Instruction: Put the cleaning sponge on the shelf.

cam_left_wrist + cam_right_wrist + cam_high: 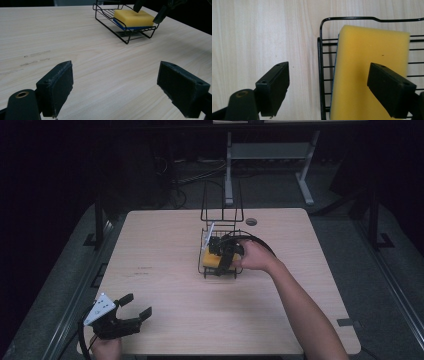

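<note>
Yellow foam with a blue underside, the sponge [369,72] lies flat in the black wire basket [321,65], close against the basket's rim at the desk-side edge. The right tongs [227,256] hang over it with jaws spread wide, one above bare wood outside the rim, the other above the sponge; neither touches it. The basket stands near the middle of the pale wooden desk [165,270], with open surface on every side. The left tongs [131,312] rest spread at the desk's near left corner, well apart from the basket. In the high view the hand [255,255] covers part of the basket, and its tall wire handle fades into the dark background.
</note>
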A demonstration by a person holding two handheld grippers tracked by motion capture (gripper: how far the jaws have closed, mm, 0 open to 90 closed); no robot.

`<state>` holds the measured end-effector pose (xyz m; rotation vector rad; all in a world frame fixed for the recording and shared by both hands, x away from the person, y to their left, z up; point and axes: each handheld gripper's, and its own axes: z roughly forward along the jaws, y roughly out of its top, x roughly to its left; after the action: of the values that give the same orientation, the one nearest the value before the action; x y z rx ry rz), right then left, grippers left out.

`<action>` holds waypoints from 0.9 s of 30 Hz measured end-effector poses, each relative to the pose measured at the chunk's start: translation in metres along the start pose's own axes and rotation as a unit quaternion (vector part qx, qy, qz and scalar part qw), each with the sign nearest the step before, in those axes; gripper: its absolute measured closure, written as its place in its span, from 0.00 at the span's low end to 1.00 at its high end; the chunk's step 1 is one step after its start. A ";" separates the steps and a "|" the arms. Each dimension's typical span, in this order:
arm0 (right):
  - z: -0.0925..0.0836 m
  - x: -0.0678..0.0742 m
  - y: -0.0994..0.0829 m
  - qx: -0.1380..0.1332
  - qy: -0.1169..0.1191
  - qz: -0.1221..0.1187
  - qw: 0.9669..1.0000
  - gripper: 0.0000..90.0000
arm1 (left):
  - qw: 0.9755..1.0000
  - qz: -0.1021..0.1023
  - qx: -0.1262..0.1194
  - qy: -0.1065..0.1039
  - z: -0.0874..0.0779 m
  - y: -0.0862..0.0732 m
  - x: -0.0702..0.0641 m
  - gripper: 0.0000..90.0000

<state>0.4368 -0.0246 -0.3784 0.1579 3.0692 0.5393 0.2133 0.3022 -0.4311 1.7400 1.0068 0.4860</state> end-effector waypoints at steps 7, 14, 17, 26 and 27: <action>0.004 0.006 -0.002 0.005 -0.002 -0.006 1.000 0.20 | 1.000 0.001 0.000 0.000 0.000 0.000 0.000 0.14; 0.002 0.012 0.000 0.005 -0.005 -0.010 1.000 0.20 | 1.000 0.001 -0.001 0.000 0.000 0.000 0.000 0.14; 0.002 0.015 -0.002 -0.002 0.001 -0.007 1.000 0.20 | 1.000 0.001 -0.001 0.000 0.000 0.000 0.000 0.14; 0.002 0.021 -0.004 -0.002 0.000 -0.012 1.000 0.20 | 1.000 0.001 0.000 0.000 0.000 0.000 -0.001 0.14; 0.002 0.021 -0.003 -0.001 0.000 -0.012 1.000 0.20 | 1.000 0.001 0.000 0.000 0.000 0.000 -0.001 0.14</action>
<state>0.4154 -0.0249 -0.3815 0.1198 3.0662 0.5417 0.2131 0.3015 -0.4308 1.7409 1.0047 0.4882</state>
